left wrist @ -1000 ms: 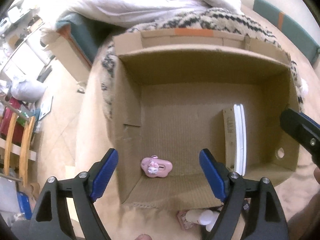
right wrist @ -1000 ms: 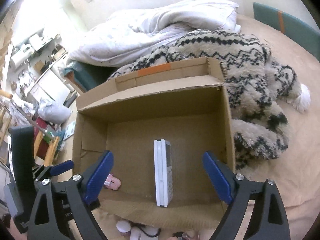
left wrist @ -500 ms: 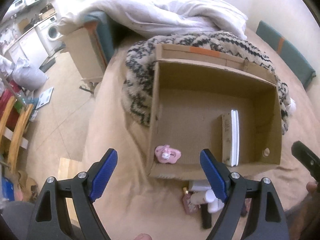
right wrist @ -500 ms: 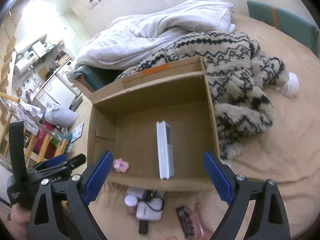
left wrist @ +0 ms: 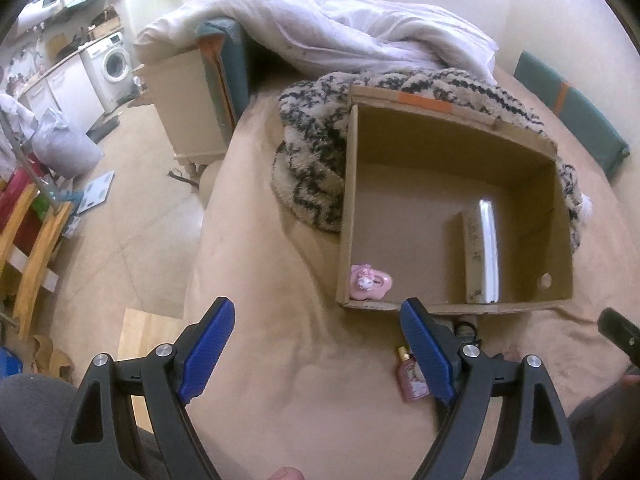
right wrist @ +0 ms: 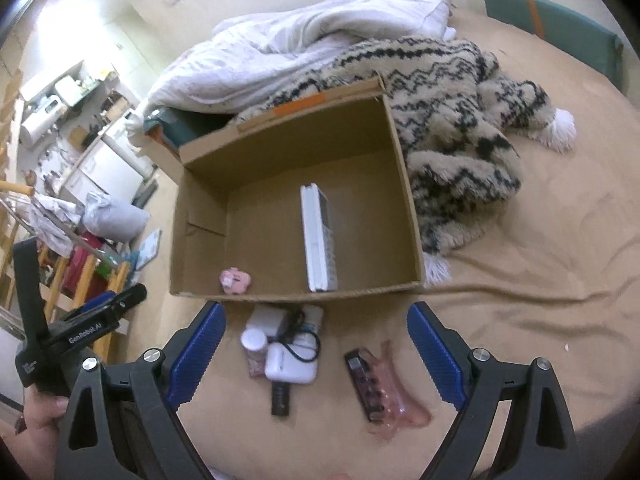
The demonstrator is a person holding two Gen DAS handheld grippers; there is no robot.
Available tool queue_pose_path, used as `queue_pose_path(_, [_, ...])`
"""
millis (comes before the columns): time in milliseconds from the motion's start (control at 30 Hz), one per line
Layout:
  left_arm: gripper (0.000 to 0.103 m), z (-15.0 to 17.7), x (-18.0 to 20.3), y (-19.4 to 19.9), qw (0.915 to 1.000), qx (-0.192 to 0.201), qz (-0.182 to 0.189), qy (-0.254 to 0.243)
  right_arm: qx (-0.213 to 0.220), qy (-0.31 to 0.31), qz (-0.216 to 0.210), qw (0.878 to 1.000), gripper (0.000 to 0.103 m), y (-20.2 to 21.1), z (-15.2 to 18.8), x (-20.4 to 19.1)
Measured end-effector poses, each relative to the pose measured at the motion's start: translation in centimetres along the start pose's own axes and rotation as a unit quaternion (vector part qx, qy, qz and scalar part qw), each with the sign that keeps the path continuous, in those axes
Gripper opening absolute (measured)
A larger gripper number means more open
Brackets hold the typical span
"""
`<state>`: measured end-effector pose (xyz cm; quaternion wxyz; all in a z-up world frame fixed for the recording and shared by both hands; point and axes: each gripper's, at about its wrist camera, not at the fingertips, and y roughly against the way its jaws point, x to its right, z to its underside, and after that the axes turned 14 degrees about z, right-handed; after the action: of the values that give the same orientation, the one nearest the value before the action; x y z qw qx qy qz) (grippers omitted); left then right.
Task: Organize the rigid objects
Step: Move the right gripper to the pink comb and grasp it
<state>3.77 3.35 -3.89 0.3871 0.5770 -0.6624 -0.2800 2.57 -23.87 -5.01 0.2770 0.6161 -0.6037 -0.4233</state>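
Cardboard box [right wrist: 408, 200] sits open on tan bedspread [right wrist: 520, 340], patterned blanket [right wrist: 460, 120] against its far and right sides. Inside box: white remote [right wrist: 318, 236] standing on edge near middle, small pink toy [right wrist: 235, 280] in near-left corner. Loose items on bedspread just before box: white charger [right wrist: 291, 364] with black cord, small pink-and-white bottle [right wrist: 255, 346], black stick [right wrist: 281, 398], dark strip on clear pink holder [right wrist: 394, 396]. Left gripper [left wrist: 316, 350] wide, nothing between pads. Right gripper [right wrist: 316, 354] wide, empty, above loose items.
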Motion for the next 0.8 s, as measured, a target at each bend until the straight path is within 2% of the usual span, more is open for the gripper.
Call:
queue_pose_path(167, [0.083,0.3,-0.9,-0.6,0.9996,-0.011,0.01,0.023,-0.018,-0.006,0.005,1.0,0.098,-1.3,0.0,0.1])
queue_pose_path(367, [0.083,0.3,-1.4,-0.7,0.9991,-0.016,0.012,0.036,-0.112,0.0,0.019,0.994,0.097,-5.4,1.0,0.3])
queue_pose_path(467, [0.083,0.4,-1.7,-1.1,0.9983,-0.026,0.017,0.049,-0.168,-0.005,0.028,0.985,0.079,-7.6,1.7,0.8])
queue_pose_path(533, [0.083,0.3,-1.9,-1.2,0.9978,-0.03,0.021,0.055,-0.2,-0.007,0.038,0.979,0.073,-9.0,2.2,1.3])
queue_pose_path(600, [0.083,0.4,-2.0,-1.2,0.9977,-0.031,0.022,0.057,-0.23,-0.007,0.045,0.972,0.051,-10.3,2.6,1.8])
queue_pose_path(667, [0.083,0.4,-2.1,-1.1,0.9976,-0.03,0.024,0.057,-0.265,0.0,0.046,0.963,0.039,-11.5,3.2,2.1])
queue_pose_path(800, [0.083,0.6,-2.4,-1.1,0.9972,-0.035,0.026,0.061,-0.278,0.079,0.099,0.952,0.039,-12.3,3.7,0.9])
